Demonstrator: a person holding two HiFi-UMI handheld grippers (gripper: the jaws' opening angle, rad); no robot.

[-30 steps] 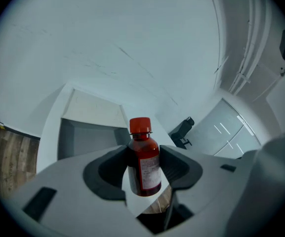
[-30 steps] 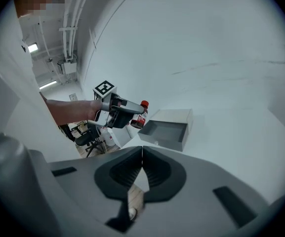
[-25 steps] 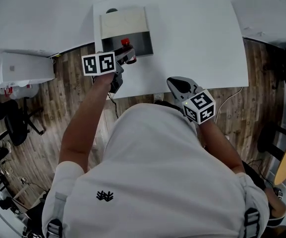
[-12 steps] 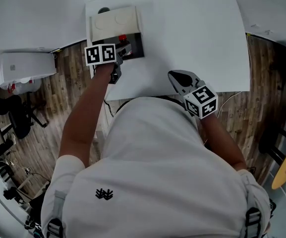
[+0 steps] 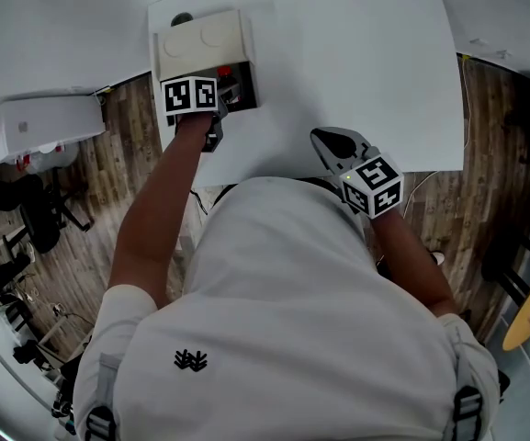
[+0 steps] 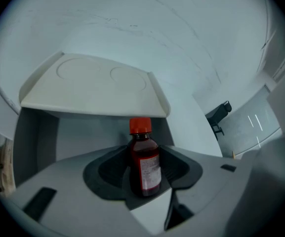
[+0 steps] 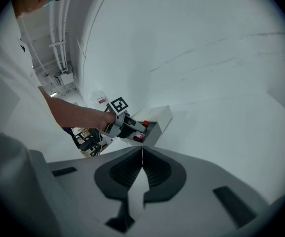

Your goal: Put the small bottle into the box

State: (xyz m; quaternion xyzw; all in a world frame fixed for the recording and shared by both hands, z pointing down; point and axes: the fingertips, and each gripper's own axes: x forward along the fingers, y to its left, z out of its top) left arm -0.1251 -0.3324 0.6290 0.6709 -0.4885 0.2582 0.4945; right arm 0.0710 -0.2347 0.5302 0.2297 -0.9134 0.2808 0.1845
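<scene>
Bottle first: the small bottle (image 6: 144,164), dark red glass with a red cap (image 6: 140,125) and a pale label, stands upright between the jaws of my left gripper (image 5: 230,88). My fingers there are spread wide, and the ribbed dark pads (image 6: 174,163) sit against the bottle's sides, one on each, so I am pinching it low on its body with the neck and cap rising clear above them.

I hold it at the open mouth of the box (image 6: 83,132). The grey inner wall of the box is right behind the bottle, and the cap reaches just under the front edge of the cream lid (image 6: 93,88), which is swung up and open. In the head view my left fingers reach over the box's dark inside, with the marker cube (image 5: 189,95) at its near edge. I cannot tell whether the bottle's base touches the bottom of the box.

The box sits at the far left corner of the white table (image 5: 356,53).

My right gripper (image 7: 142,157) is well apart from all this, near the table's front edge on my right side. Its fingers are pressed together, tip to tip, with nothing between them, and it looks across the table toward the box.
</scene>
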